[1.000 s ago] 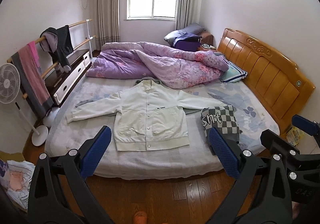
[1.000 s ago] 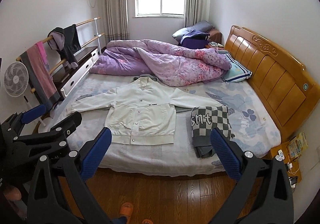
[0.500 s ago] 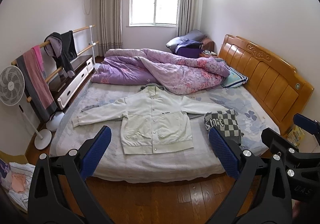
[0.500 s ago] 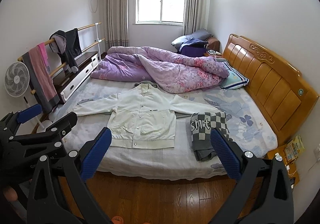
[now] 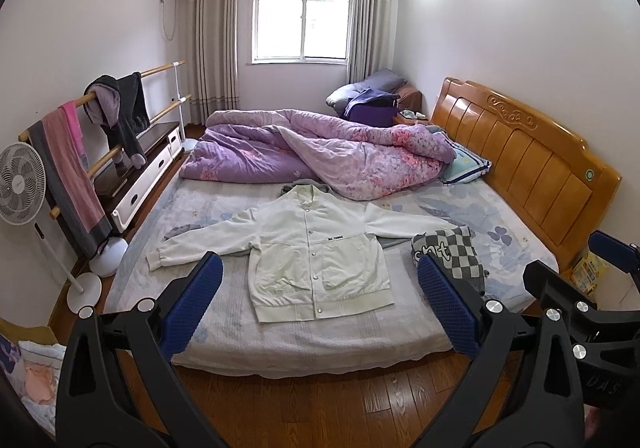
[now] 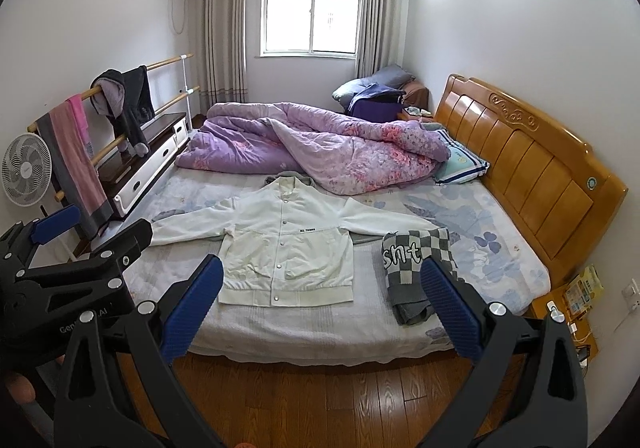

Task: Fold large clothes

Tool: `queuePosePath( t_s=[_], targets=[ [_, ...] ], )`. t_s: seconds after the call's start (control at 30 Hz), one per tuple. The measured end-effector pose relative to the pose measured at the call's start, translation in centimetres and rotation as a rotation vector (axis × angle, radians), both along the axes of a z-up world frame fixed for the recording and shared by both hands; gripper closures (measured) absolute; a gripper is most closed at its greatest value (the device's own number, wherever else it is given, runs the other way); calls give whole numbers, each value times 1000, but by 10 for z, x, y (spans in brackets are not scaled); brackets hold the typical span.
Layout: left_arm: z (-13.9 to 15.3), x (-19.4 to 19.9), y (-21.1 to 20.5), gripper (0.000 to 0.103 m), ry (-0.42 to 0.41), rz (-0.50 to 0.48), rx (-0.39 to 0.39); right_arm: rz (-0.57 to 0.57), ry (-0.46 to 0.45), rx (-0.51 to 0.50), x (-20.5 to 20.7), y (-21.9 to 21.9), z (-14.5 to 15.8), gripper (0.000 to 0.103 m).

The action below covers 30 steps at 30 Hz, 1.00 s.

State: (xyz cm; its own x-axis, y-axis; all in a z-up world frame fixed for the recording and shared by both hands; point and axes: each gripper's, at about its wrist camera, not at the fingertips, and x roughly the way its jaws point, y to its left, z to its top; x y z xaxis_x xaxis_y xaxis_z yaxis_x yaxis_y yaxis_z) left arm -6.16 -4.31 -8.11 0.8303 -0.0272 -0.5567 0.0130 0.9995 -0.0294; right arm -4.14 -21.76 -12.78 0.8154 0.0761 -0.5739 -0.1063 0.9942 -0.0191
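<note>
White button-front cotton jacket (image 5: 316, 248) lies spread flat, sleeves out, on the bed (image 5: 320, 336), unfolded. Beside it sits a folded grey checked garment (image 6: 416, 268). Left tool (image 5: 318, 300) and right tool (image 6: 318, 300) hang back over the floor, jaws spread, empty.

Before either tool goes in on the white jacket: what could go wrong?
1. The jacket's right sleeve end lies by the folded checkered garment; lifting it may disturb that pile.
2. Grey cloth shows under the jacket; a pinch may catch both layers.
3. The purple quilt sits at the collar, crowding the fold.
</note>
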Motion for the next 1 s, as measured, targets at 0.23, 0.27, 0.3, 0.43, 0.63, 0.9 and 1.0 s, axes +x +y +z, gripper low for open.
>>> queuePosePath(
  t_s=[0.23,0.27,0.3,0.43,0.63,0.9,1.0],
  targets=[
    [6,-2,11,5,-41,-4,0,-15,-23,-5,-2,10,3,8],
    [7,-2,12,5,-48,-2,2,-17,-25,-8,-2,11,3,8],
    [8,-2,13,5,-53,-2,1,-18,-27,-11,-1,11,4,8],
    [9,-4,14,5,-79,0,10,-22,-33,-21,-1,15,3,8],
    [10,-2,13,5,-75,-2,9,-27,-28,-25,4,16,1,8],
    [7,4,11,5,-82,3,16,-36,-25,-31,6,15,-1,8],
    [6,8,10,5,-78,-4,14,-37,-24,-32,7,14,-1,8]
  ],
)
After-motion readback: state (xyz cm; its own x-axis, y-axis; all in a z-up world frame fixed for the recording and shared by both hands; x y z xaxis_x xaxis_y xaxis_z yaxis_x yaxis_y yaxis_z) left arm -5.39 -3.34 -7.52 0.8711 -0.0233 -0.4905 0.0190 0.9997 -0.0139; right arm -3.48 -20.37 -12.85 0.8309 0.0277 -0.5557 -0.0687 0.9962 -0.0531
